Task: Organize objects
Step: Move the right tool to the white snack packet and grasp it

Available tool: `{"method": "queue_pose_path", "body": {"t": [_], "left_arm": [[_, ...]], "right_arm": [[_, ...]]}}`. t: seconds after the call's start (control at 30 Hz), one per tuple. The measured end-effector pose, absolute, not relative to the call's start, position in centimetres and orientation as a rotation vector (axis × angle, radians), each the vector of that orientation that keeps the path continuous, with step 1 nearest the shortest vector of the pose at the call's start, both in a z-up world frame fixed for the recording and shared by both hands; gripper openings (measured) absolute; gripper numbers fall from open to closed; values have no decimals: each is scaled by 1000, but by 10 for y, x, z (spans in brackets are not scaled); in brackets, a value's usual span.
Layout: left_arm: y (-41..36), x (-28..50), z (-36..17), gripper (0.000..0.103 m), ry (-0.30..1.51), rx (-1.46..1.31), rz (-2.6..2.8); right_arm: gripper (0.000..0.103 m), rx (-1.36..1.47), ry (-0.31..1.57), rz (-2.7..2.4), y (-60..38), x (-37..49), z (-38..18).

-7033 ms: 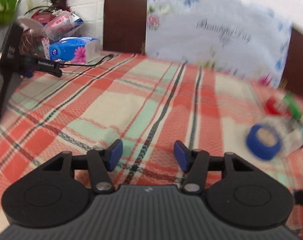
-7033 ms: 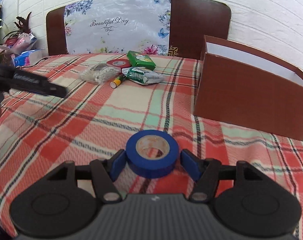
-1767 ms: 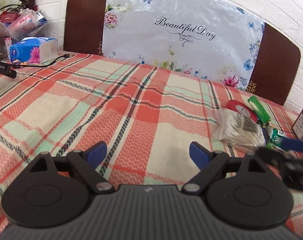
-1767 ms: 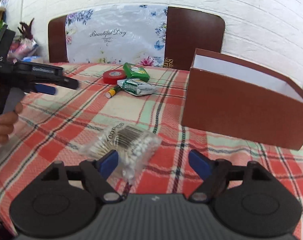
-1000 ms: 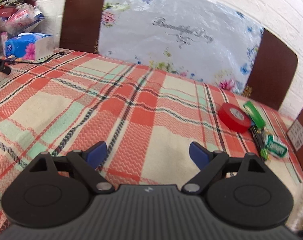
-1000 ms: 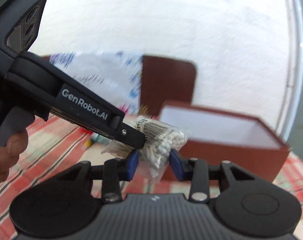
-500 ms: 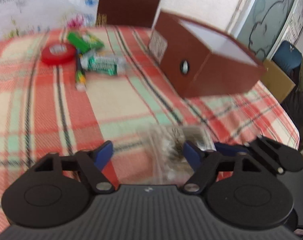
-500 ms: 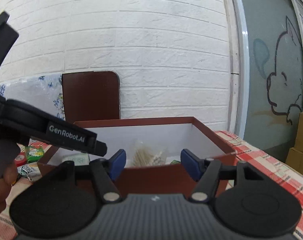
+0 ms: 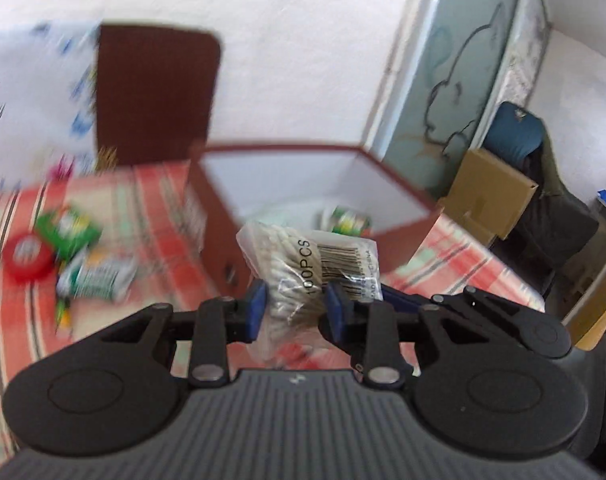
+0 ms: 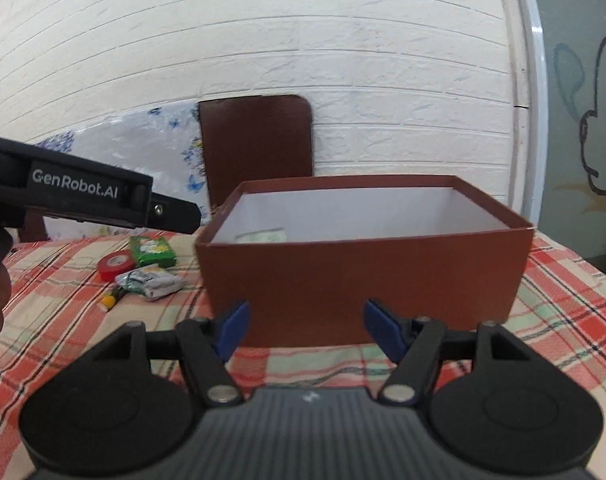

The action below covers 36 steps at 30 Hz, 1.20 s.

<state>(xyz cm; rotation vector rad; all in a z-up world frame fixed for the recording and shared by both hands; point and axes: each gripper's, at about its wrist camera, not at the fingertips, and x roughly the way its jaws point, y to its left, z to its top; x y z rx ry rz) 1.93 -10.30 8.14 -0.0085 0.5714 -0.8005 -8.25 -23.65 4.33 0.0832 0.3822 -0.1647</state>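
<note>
A clear bag of cotton swabs [image 9: 303, 276], pinched a second ago by the right gripper [image 10: 306, 327], is now clamped in the left gripper [image 9: 293, 312] before the brown box [image 9: 223, 216]. The right gripper's fingers are spread and empty.

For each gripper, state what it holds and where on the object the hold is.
The left gripper pinches the cotton swab bag at its lower part. The right gripper is open, holding nothing.
</note>
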Motion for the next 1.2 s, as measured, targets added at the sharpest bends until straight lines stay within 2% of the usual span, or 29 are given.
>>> {"method": "queue_pose_path", "body": {"t": [0.13,0.2,0.27,0.33,0.43,0.5,0.67,0.73,0.77,0.8,0.87,0.9,1.03,1.13,1.2], "left_arm": [[-157,47,97,35,507,40,-816],[-185,66,92,39,505,51,-798],[-205,79,83,61,523,85,-720],[-211,83,74,58,547,95,-653],[-200,76,65,60,547,99,-644],[-193,70,63,60,536,115,-623],[-179,47,65,60,505,103,-620],[-171,38,70,60,469,104,-640],[-165,31,73,60,447,108,-644],[-159,26,76,61,425,112,-643],[-143,20,79,62,407,108,-631],[-132,19,78,62,412,97,-614],[-79,31,58,63,484,69,-482],[-28,46,28,63,558,64,-325],[6,56,9,63,594,69,-197]], "right_arm": [[65,45,464,-27,-195,-69,37],[64,17,498,46,-171,-61,36],[64,-23,518,112,-150,-49,36],[66,-76,526,144,-133,-32,37],[75,-104,540,144,-123,10,37],[89,-54,535,119,-126,44,37],[89,64,582,41,-129,122,29],[87,80,620,14,-131,147,21],[77,89,655,31,-133,157,16],[60,106,686,58,-137,162,10],[48,121,702,72,-142,156,8],[45,107,707,87,-141,149,8],[45,36,704,135,-138,90,9],[50,-14,703,167,-141,29,14],[70,-13,688,181,-150,-10,18]]}}
